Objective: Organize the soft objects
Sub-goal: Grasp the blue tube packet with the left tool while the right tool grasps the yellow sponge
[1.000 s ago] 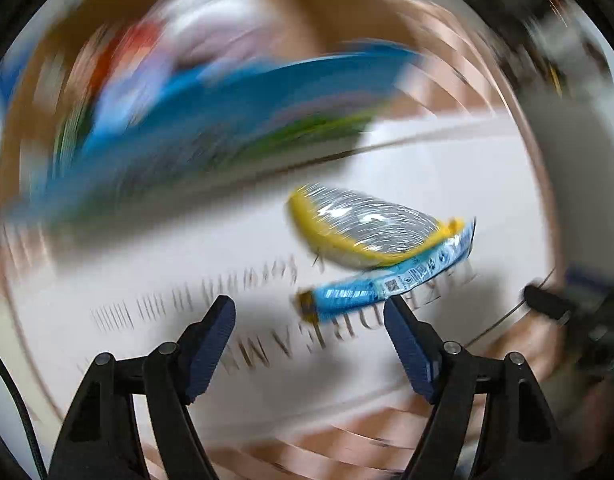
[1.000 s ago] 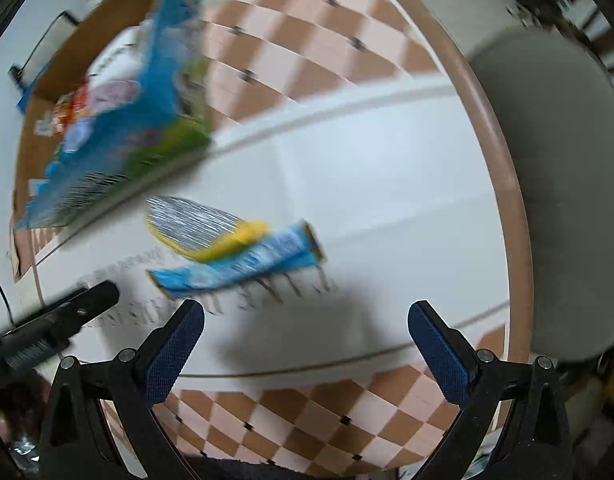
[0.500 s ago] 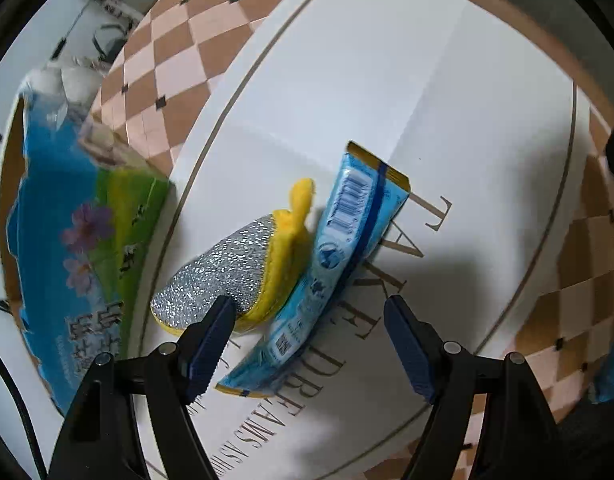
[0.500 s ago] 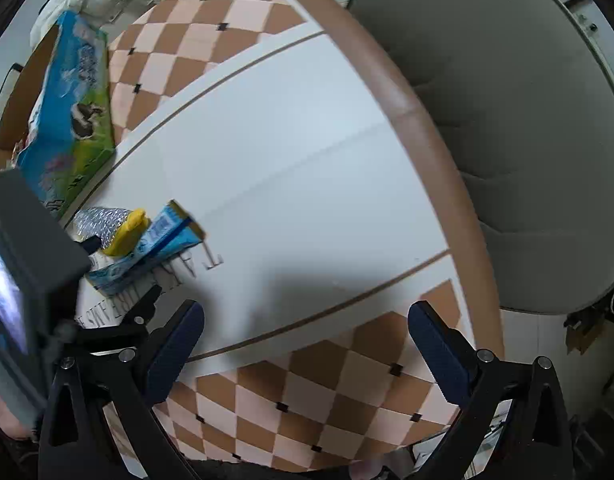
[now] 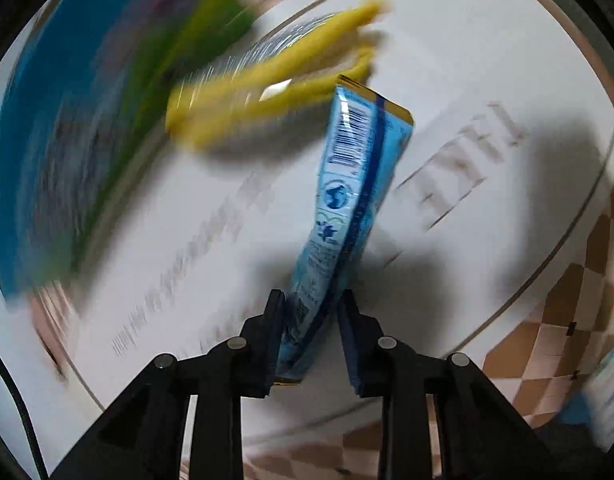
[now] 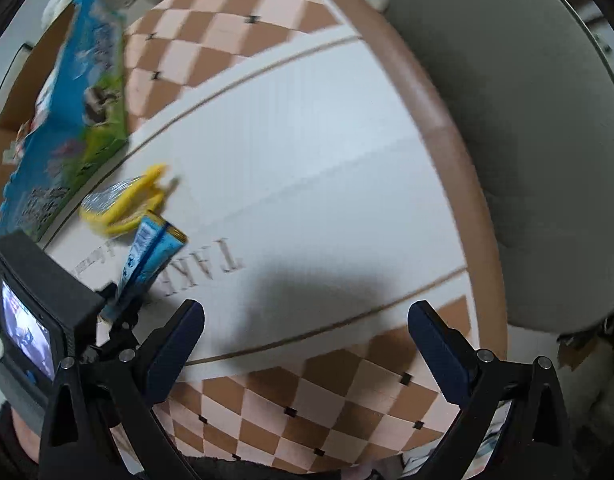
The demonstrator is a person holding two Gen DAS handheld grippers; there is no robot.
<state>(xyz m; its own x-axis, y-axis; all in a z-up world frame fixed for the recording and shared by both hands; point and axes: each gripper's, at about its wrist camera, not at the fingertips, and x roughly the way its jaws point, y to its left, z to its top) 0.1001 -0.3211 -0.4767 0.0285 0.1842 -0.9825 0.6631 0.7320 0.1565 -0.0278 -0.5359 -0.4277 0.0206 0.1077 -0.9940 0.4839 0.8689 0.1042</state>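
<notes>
My left gripper (image 5: 311, 312) is shut on the near end of a long light-blue packet (image 5: 347, 196), which sticks out forward above the white table mat (image 5: 447, 60). A yellow and silver sponge (image 5: 267, 92) lies just beyond it, blurred. In the right wrist view the blue packet (image 6: 151, 256) is lifted at an angle by the left gripper (image 6: 119, 304), with the sponge (image 6: 119, 204) behind it. My right gripper (image 6: 307, 340) is open and empty above the mat's near edge.
A large blue and green pack (image 6: 67, 120) leans on a cardboard box (image 6: 15, 92) at the far left. The round table has a brown checked cloth (image 6: 307, 412). A grey cushioned chair (image 6: 527, 140) stands to the right.
My left gripper has closed on the blue packet and lifted it off the mat, away from the sponge. The right gripper has stayed open, its view shifted slightly.
</notes>
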